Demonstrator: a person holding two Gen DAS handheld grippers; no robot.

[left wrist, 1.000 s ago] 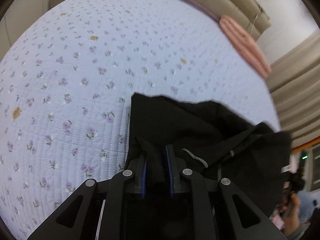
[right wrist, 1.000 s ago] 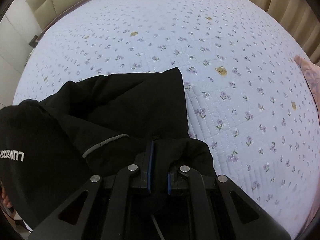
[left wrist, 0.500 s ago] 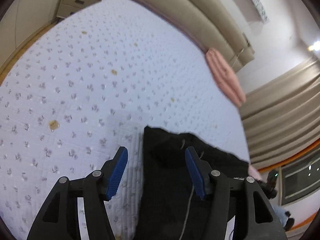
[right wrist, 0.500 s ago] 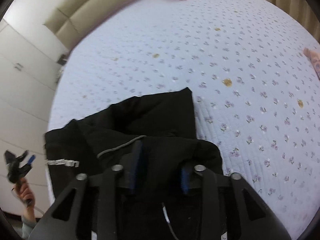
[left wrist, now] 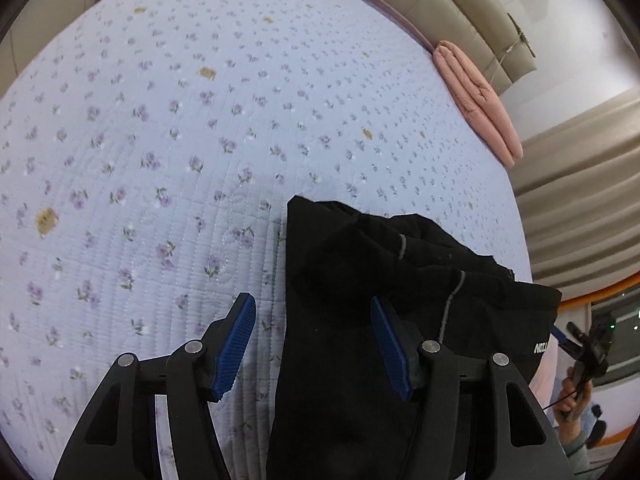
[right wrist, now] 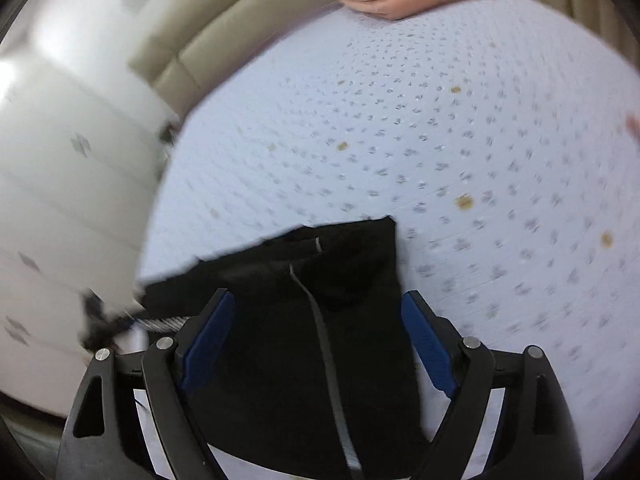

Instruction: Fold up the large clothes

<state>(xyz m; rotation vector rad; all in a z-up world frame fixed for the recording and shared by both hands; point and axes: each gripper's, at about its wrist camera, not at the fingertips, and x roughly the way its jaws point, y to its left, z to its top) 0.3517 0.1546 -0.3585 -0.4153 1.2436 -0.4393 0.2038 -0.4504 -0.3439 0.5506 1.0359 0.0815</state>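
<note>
With both sets of jaws spread wide and gripping nothing, the black garment (left wrist: 360, 320) lies folded on the bed (left wrist: 160, 160), down near its close edge. In the left wrist view, the left gripper (left wrist: 312, 344) hangs above the cloth, its blue pads (left wrist: 236, 344) well apart: the left pad sits over bare quilt, just beside the garment's straight left edge, while the right pad stands over the black fabric itself. That left edge runs up between the two pads. Whether either pad touches the cloth cannot be told. Beyond the jaws the garment bunches in soft folds, with a grey drawstring (left wrist: 452, 304) trailing across it and a scrap of white lettering at its far right edge, where the cloth droops over the side of the bed.

Over in the right wrist view, blurred by motion, the right gripper (right wrist: 320, 352) frames the same black garment (right wrist: 304, 360) squarely between its open pads, the cloth filling nearly the whole gap. The grey cord (right wrist: 324, 344) runs down the middle of the cloth toward the camera. The garment's far edge ends in a sharp corner on the flowered quilt.

A folded pink blanket (left wrist: 480, 100) rests at the far side of the bed, against the beige headboard (left wrist: 440, 4), well apart from the garment. Curtains (left wrist: 580, 184) hang off to the right.
</note>
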